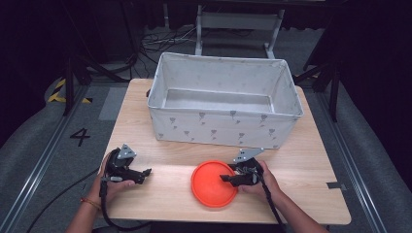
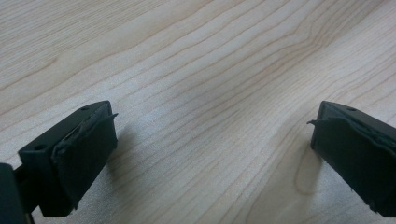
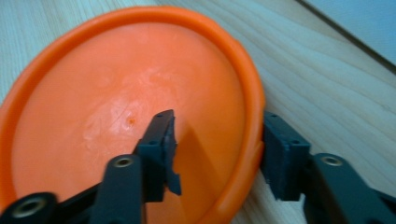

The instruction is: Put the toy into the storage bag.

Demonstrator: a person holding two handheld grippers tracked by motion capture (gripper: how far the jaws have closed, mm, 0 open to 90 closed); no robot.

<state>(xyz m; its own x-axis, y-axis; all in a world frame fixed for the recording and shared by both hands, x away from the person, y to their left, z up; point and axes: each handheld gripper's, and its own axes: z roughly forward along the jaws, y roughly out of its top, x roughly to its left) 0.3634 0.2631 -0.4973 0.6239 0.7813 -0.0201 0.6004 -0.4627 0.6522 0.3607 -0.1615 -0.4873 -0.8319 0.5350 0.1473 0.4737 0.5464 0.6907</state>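
Plate (image 3: pixel 116 107), orange and round, lies flat on the table (image 1: pixel 301 160) straight in front of your right gripper (image 3: pixel 217 149). Your right gripper has its jaws apart and they stand on both sides of the plate's rim: one jaw is over the inside of the plate, the other is outside the rim, above the wood. In the right gripper view the outer jaw is very near to the rim, but I cannot tell if it touches; the inner jaw is not pressed against the rim, so nothing is grasped. In the high view your right hand (image 1: pixel 260 182) holds this gripper (image 1: pixel 228 178) at the near right edge of the plate (image 1: pixel 211 187), pointing toward your left.

Your left gripper (image 1: pixel 145 172) is well apart from the plate, on the other side of it from your right gripper, and it points toward the plate. Its jaws are wide apart and hold nothing; in the left gripper view you see between them the bare wood (image 2: pixel 201 93) just below. Your left hand (image 1: pixel 114 184) rests low at the near left part of the table.

Beyond both grippers, on the far half of the table, stands a white fabric bin (image 1: pixel 223 126) with small grey prints. It is open on top.
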